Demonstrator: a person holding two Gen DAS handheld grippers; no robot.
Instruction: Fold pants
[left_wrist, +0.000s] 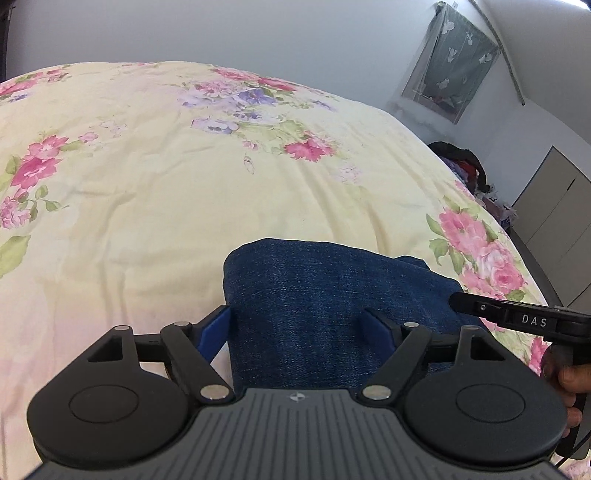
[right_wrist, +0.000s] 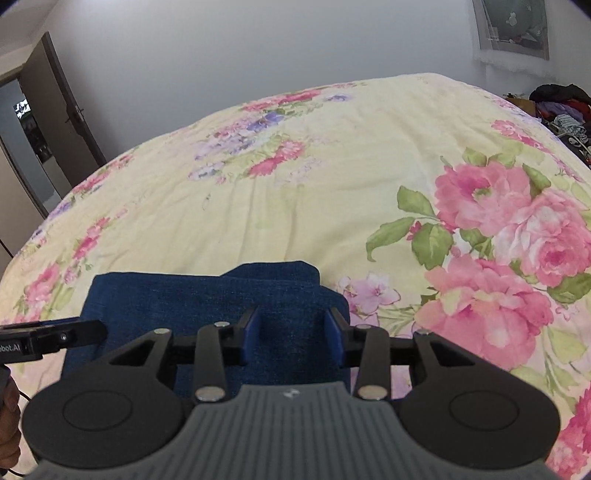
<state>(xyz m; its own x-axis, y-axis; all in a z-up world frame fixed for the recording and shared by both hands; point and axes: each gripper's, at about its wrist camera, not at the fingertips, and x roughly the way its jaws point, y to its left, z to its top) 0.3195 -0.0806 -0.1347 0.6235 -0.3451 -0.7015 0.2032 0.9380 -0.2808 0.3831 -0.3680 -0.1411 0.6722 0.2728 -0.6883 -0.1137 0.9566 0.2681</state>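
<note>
Dark blue denim pants (left_wrist: 325, 295) lie folded into a compact stack on a floral bedspread (left_wrist: 166, 177). My left gripper (left_wrist: 295, 328) is open, its blue fingers (left_wrist: 216, 332) straddling the near left part of the stack just above it. My right gripper (right_wrist: 291, 332) is open too, over the near right part of the pants (right_wrist: 207, 299). The right gripper's side shows at the right of the left wrist view (left_wrist: 517, 317). The left gripper's tip shows at the left of the right wrist view (right_wrist: 66, 338).
The cream bedspread (right_wrist: 314, 184) with pink flowers covers the whole bed. A pile of clothes (left_wrist: 465, 166) sits beyond the bed's right edge, near a cabinet (left_wrist: 554, 206). An open door (right_wrist: 44, 129) stands at the left.
</note>
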